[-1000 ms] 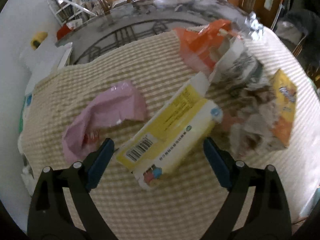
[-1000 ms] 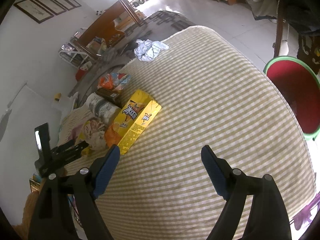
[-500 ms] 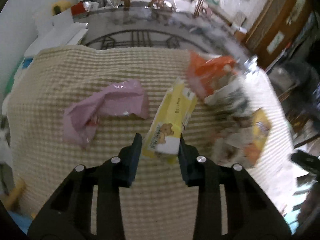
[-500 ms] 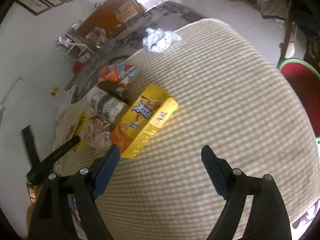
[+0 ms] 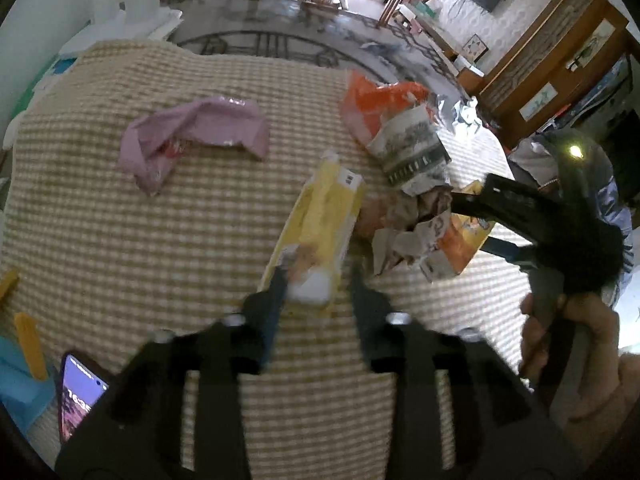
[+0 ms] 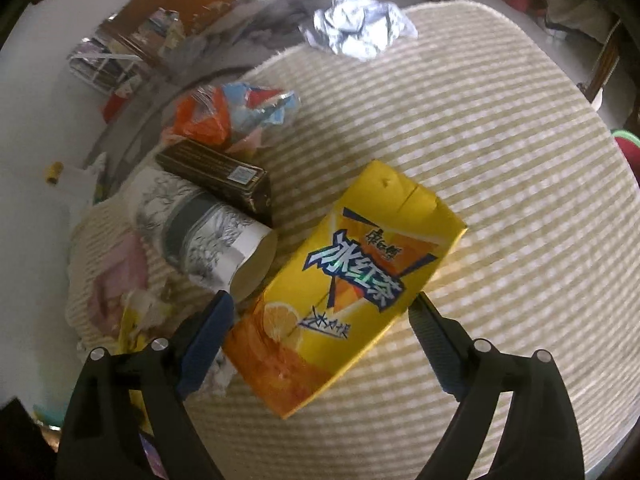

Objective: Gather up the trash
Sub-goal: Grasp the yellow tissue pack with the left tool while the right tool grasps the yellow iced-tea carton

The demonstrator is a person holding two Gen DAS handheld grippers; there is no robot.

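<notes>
Trash lies scattered on a checked cloth [image 5: 140, 220] covering the surface. The left tongs [image 5: 316, 284] pinch the near end of a yellow wrapper [image 5: 324, 216], which stretches away from them toward the far side. Left of it lies a pink bag [image 5: 192, 128]; to the right sit an orange bag [image 5: 372, 108], a printed paper cup [image 5: 412, 148] and crumpled paper [image 5: 412, 216]. A phone [image 5: 78, 396] rests at the near left edge. The right tongs [image 6: 320, 340] are spread wide on either side of a yellow tea carton [image 6: 352, 292] lying flat, not touching it. Beside the carton to the left are the cup [image 6: 200, 232] and a dark box [image 6: 216, 180]; crumpled foil [image 6: 356, 28] lies far off.
</notes>
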